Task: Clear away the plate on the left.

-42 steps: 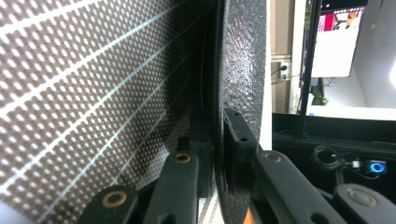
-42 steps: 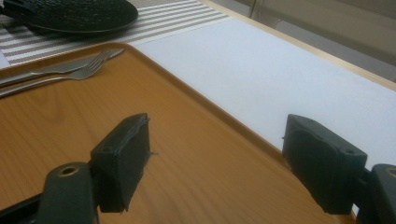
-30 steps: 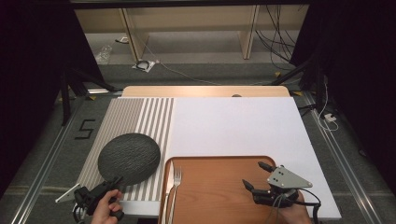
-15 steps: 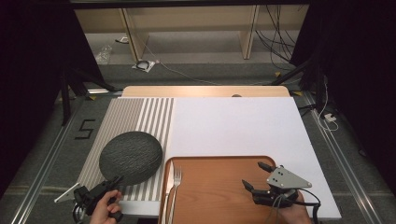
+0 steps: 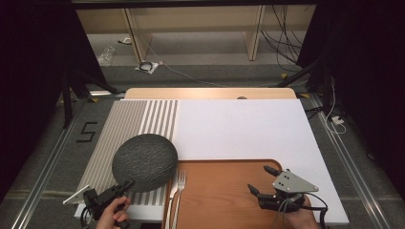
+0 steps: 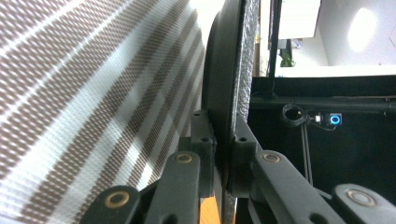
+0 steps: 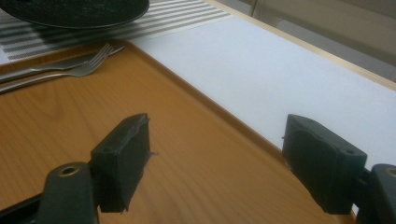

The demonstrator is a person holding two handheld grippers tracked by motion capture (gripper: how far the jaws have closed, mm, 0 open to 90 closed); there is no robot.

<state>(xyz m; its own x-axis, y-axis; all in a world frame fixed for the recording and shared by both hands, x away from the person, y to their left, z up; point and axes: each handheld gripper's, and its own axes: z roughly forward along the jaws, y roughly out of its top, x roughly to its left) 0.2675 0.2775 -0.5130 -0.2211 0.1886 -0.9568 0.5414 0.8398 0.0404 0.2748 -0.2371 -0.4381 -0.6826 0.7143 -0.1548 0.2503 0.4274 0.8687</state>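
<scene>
- Left claw (image 5: 125,185) is clamped on the near rim of the dark round plate (image 5: 144,162), which sits over the striped placemat (image 5: 129,121) at the surface's near left.
- Right claw (image 5: 263,180) stands wide apart, holding nothing, above the wooden tray (image 5: 224,191).
- Fork (image 5: 177,188) lies at the tray's left edge.

table (image 5: 210,93), striped mat (image 5: 138,119), wooden tray (image 5: 224,191)
</scene>
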